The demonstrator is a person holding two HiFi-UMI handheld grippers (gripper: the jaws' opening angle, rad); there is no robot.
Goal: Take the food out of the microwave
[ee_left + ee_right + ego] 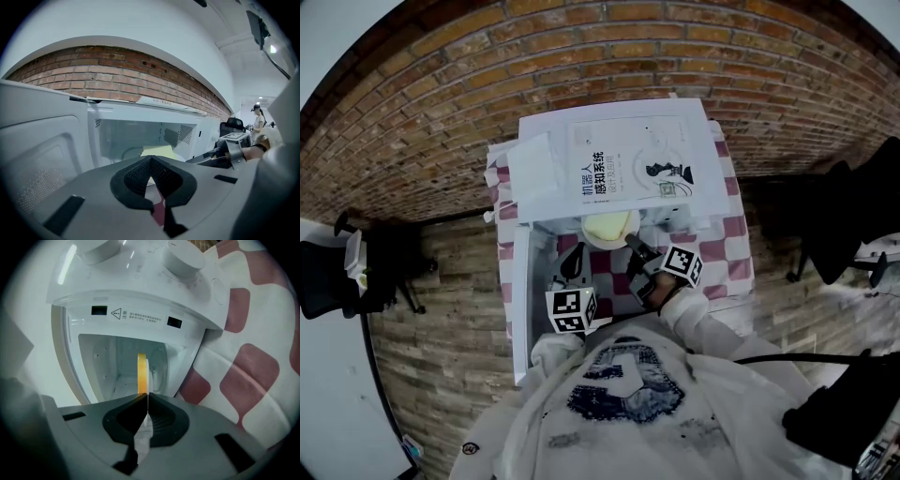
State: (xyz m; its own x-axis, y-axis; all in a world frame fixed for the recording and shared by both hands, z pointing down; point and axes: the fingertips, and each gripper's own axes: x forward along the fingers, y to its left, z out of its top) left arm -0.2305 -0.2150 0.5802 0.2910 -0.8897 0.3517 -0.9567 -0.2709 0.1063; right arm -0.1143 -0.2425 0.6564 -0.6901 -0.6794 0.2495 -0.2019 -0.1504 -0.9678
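Observation:
The white microwave [140,296] stands with its door [521,309] swung open to the left. A white plate of flat yellow food [609,227] sits at the mouth of the cavity. My right gripper [631,243] is shut on the plate's right rim. In the right gripper view the plate [142,373] shows edge-on, running straight out from between the jaws of that gripper [146,401]. My left gripper [577,256] hovers in front of the cavity, its jaws [151,163] shut and empty. From there the yellow food [157,151] is visible inside.
A book [633,164] lies on top of the microwave. The table has a red-and-white checked cloth [727,253]. The open door [42,154] stands close on the left of the left gripper. A brick wall rises behind, and black office chairs [356,272] stand to the sides.

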